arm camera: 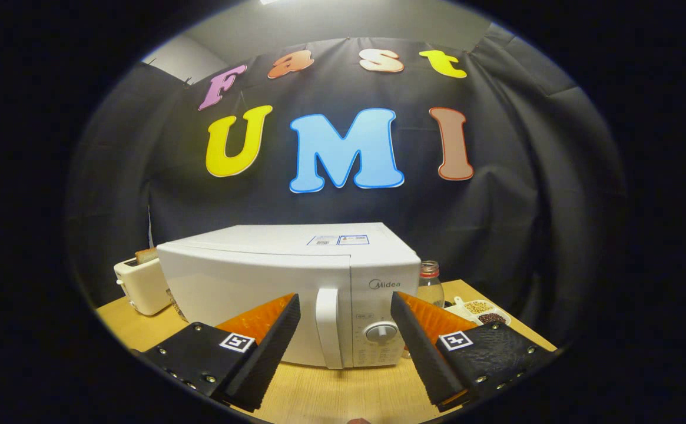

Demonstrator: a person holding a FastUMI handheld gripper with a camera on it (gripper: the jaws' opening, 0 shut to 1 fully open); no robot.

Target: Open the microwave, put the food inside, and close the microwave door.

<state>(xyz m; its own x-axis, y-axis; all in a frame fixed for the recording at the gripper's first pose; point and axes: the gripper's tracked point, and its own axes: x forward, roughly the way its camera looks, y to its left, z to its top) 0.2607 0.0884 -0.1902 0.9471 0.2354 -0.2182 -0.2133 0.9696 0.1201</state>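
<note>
Fingers spread wide, holding nothing; closed microwave just beyond, its handle between them

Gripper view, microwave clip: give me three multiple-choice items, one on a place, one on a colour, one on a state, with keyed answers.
1. Where does the toaster stand?
A. atop the microwave
B. beside the microwave's door-hinge side
C. between the fingers

2. What colour is the bottle's cap?
A. red
B. blue
C. green

3. How is the microwave door?
A. wide open
B. removed
C. closed

Answers: 1 B, the toaster sits on the table beside the microwave. 2 A, the bottle has a red cap. 3 C, the door lies flush, its handle ahead of the open gripper.
</note>
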